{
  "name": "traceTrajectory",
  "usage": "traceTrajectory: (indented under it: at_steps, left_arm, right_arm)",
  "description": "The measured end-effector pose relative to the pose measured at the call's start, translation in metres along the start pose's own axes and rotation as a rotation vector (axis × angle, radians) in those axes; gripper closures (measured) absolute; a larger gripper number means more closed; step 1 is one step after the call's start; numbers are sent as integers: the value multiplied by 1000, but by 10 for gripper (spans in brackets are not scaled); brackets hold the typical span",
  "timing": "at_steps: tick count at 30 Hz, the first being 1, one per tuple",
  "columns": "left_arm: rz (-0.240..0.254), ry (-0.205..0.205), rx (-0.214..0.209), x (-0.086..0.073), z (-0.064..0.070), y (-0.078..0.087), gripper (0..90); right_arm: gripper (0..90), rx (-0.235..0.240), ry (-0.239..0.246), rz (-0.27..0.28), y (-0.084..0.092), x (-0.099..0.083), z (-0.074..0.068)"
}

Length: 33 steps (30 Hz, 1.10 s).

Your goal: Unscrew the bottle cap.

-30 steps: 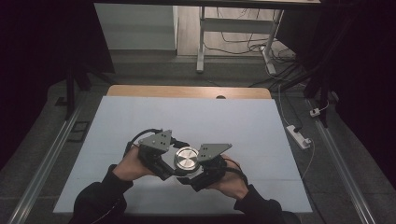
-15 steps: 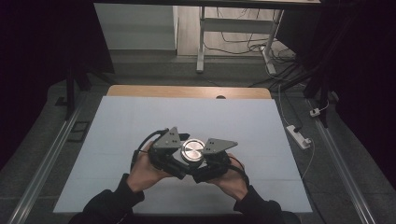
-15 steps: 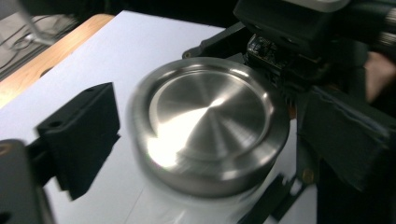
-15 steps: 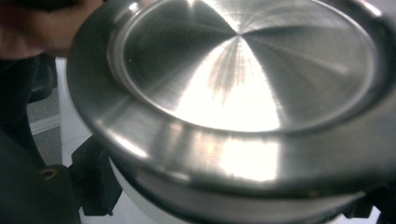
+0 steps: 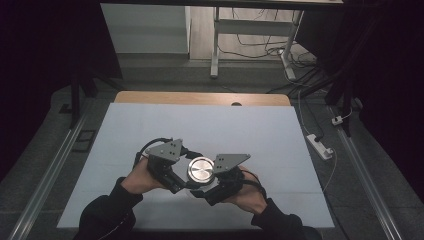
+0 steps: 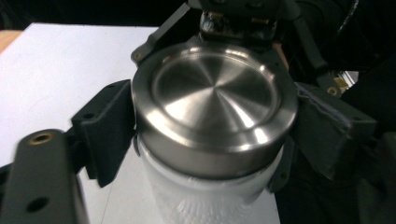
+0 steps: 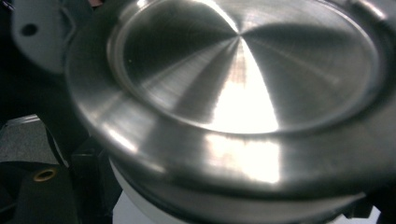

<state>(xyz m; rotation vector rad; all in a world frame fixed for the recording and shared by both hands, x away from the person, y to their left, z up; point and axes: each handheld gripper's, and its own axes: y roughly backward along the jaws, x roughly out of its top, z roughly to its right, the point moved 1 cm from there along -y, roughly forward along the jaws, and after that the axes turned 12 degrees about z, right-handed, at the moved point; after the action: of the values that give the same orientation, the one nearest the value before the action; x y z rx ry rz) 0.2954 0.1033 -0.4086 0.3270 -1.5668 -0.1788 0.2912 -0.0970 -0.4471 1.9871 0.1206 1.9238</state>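
Note:
A jar with a brushed metal lid (image 5: 201,169) and a white body (image 6: 205,200) is held over the white table sheet (image 5: 200,125), near the person's side. My left gripper (image 5: 187,175) comes in from the left. Its jaws have just been closing, and its black pads (image 6: 109,126) now press on opposite sides of the lid (image 6: 215,102). My right gripper (image 5: 214,182) meets the jar from the right, shut on it below the lid (image 7: 243,70). The lid hides most of the right jaws, and the white body (image 7: 140,205) shows under the rim.
A wooden strip (image 5: 200,97) edges the far end of the table. On the floor at the right lies a white power strip (image 5: 320,146) with its cable. Metal rails (image 5: 50,170) run along both sides, and a desk frame (image 5: 215,45) stands behind.
Half a second ago both hands and the jar stood a little farther up the table. They have come back toward the person, and the left gripper's plate has swung back to the left.

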Motion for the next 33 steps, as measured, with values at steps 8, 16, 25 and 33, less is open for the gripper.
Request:
traceTrajectory:
  at_steps: [8, 16, 25, 33]
  left_arm:
    - [-24, 58, 403, 11, 20, -26, 189]
    - [46, 92, 260, 6, 4, -9, 68]
    - [2, 36, -1, 1, 0, 1, 150]
    - [18, 65, 256, 5, 12, -15, 187]
  right_arm:
    - [149, -235, -76, 9, 4, 0, 10]
    - [149, -208, -106, 26, 8, -4, 15]
    - [149, -33, -7, 1, -2, 1, -7]
    - [149, -174, -71, 19, -2, -1, 2]
